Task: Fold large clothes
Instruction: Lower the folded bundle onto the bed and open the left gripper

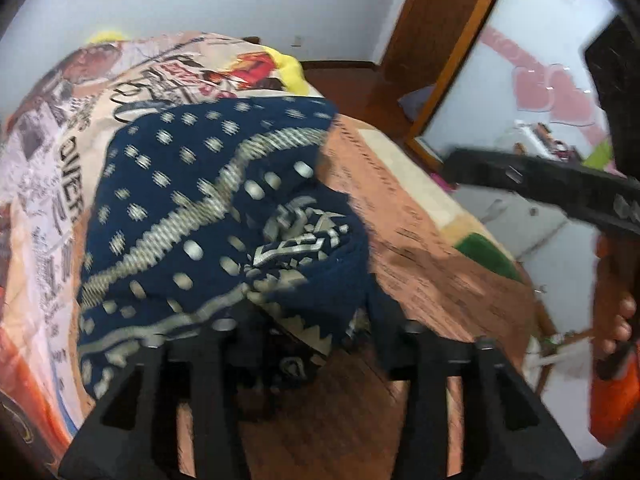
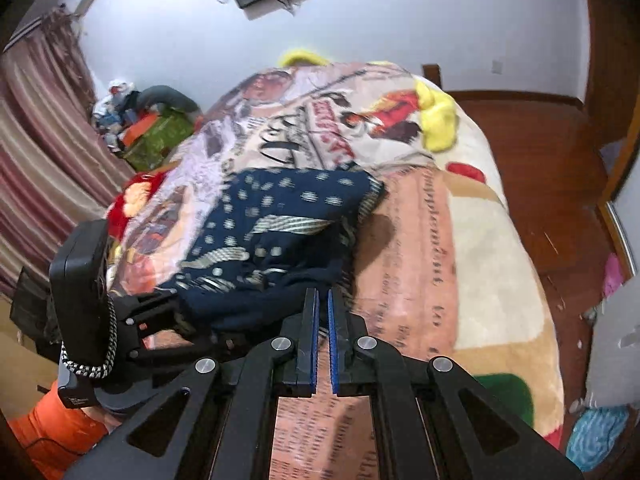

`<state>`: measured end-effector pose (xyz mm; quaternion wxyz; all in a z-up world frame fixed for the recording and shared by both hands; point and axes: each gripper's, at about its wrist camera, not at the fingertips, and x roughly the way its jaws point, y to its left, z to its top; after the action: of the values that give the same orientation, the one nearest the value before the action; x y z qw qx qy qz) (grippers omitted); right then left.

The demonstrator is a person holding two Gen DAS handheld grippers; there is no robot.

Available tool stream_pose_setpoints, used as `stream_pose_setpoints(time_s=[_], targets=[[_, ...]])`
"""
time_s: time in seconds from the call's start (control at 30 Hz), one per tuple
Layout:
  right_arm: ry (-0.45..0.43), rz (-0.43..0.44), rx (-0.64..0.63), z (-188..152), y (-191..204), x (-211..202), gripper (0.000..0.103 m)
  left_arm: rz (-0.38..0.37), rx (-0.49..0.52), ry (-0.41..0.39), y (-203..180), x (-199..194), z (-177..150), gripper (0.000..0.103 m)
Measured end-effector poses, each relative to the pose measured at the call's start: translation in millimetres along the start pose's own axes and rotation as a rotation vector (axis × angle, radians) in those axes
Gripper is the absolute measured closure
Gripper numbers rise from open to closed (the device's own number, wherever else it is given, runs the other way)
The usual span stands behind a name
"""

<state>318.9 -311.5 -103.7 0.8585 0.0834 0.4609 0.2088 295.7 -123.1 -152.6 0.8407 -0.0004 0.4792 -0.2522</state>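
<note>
A bed (image 2: 492, 240) fills most of both views, covered by a printed blanket (image 2: 404, 240) with text and pictures in cream, peach and red. A yellow plush piece (image 2: 438, 120) lies at its far end, in the upper middle of the right wrist view. Wooden floor (image 2: 560, 152) runs along the right side of the frame, and a striped curtain (image 2: 40, 128) hangs at the left.

The navy patterned garment (image 1: 224, 208) lies bunched on the blanket, centre-left in the left wrist view, with pale dots and zigzag bands across its folds; its near edge hangs over the bed edge.

The left gripper (image 1: 316, 344) sits at the lower middle of its frame, jaws apart, with the garment's near edge draped between them; the pads do not appear to press on it. The right gripper (image 2: 323, 316) is closed, its blue pads (image 2: 314, 344) almost meeting with nothing between them, tips just beside the garment's dark near edge
</note>
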Motion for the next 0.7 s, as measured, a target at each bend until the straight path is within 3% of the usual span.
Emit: stream_pose_setpoints(time_s=[0.07, 0.23, 0.43, 0.5, 0.63, 0.7], targets=[[-0.016, 0.020, -0.012, 2, 8, 1, 0.102, -0.019, 0.011, -0.001, -4, -14, -6, 0.040], [-0.019, 0.110, -0.008, 17, 33, 13, 0.102, 0.014, 0.011, -0.075, -1, -56, -16, 0.040], [0.089, 0.179, 0.008, 13, 52, 56, 0.102, 0.153, -0.104, -0.188, 53, -99, -19, 0.033], [0.157, 0.159, -0.025, 4, 57, 77, 0.102, 0.184, -0.150, -0.184, 71, -98, -19, 0.033], [0.242, 0.098, -0.090, -18, 49, 108, 0.103, 0.250, -0.174, -0.098, 98, -65, -22, 0.031], [0.230, 0.120, -0.121, -26, 43, 107, 0.103, 0.209, -0.197, -0.057, 107, -43, -28, 0.028]])
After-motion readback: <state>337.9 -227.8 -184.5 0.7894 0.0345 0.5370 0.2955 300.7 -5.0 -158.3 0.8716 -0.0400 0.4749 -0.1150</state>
